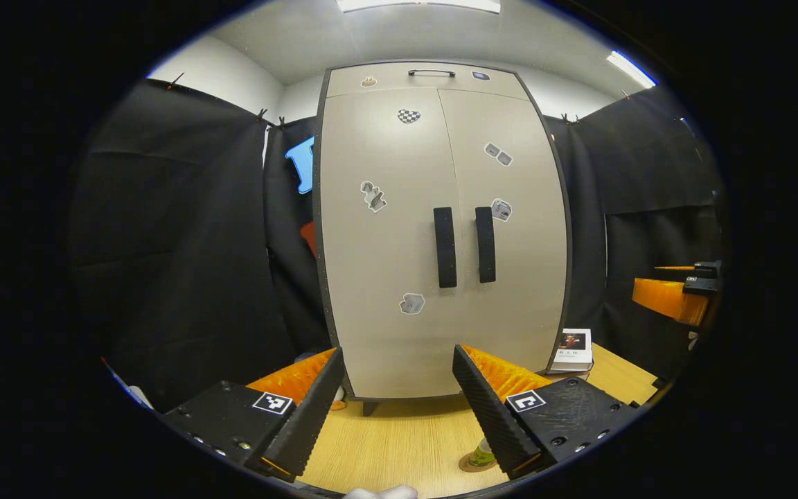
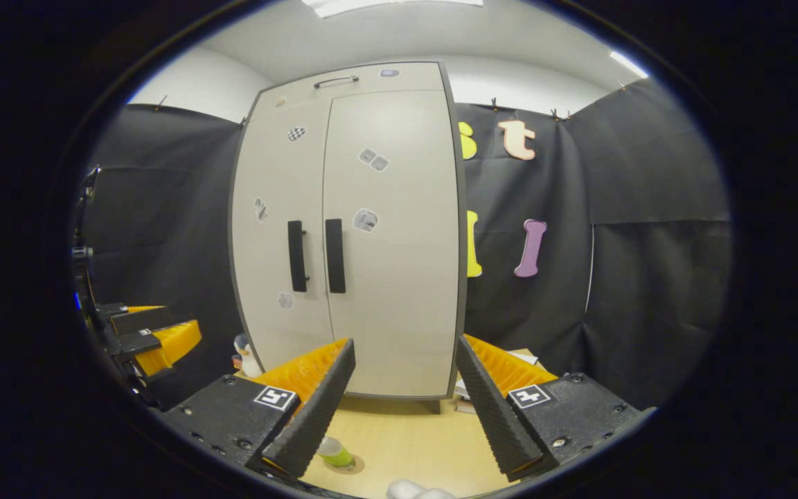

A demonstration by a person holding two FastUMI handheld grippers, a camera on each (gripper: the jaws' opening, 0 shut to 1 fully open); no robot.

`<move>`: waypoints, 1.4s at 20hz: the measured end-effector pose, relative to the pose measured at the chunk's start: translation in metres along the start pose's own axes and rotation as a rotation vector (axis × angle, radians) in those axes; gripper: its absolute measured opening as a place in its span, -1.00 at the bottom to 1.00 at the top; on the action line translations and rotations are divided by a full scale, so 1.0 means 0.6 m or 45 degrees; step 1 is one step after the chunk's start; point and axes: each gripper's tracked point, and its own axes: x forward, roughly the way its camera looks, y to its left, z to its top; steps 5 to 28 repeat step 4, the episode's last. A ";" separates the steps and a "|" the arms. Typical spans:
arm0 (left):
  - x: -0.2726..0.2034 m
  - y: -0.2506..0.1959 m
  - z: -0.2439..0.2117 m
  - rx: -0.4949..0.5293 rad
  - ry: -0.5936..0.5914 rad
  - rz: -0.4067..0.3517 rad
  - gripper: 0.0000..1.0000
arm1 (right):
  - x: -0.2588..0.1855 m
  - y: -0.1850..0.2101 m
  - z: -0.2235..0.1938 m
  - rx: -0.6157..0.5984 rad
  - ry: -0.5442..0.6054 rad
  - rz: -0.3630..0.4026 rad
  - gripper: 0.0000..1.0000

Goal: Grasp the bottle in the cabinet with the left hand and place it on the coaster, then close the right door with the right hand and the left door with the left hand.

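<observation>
Both cabinet doors (image 1: pixel 440 235) are seen shut and the bottle (image 2: pixel 335 452) is parked on its coaster (image 2: pixel 343 463) at worktop (image 1: pixel 399 436) 6 o'clock, so left hand-held gripper (image 1: pixel 392 409) and right hand-held gripper (image 2: pixel 399 409) are held released, clear of everything, task judged done.

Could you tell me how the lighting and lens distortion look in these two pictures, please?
Left gripper view: ceiling strip lights, even light, cabinet edges bowed outward, all sharp. Right gripper view: same soft light, no glare on the doors, cabinet bowed and leaning.
</observation>
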 end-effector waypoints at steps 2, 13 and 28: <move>0.000 0.001 0.000 0.001 0.000 0.001 0.92 | 0.001 -0.002 0.001 -0.001 -0.002 -0.004 0.89; 0.002 0.002 -0.001 0.003 -0.001 0.003 0.92 | 0.001 -0.003 0.001 -0.001 -0.002 -0.007 0.93; 0.002 0.002 -0.001 0.003 -0.001 0.003 0.92 | 0.001 -0.003 0.001 -0.001 -0.002 -0.007 0.93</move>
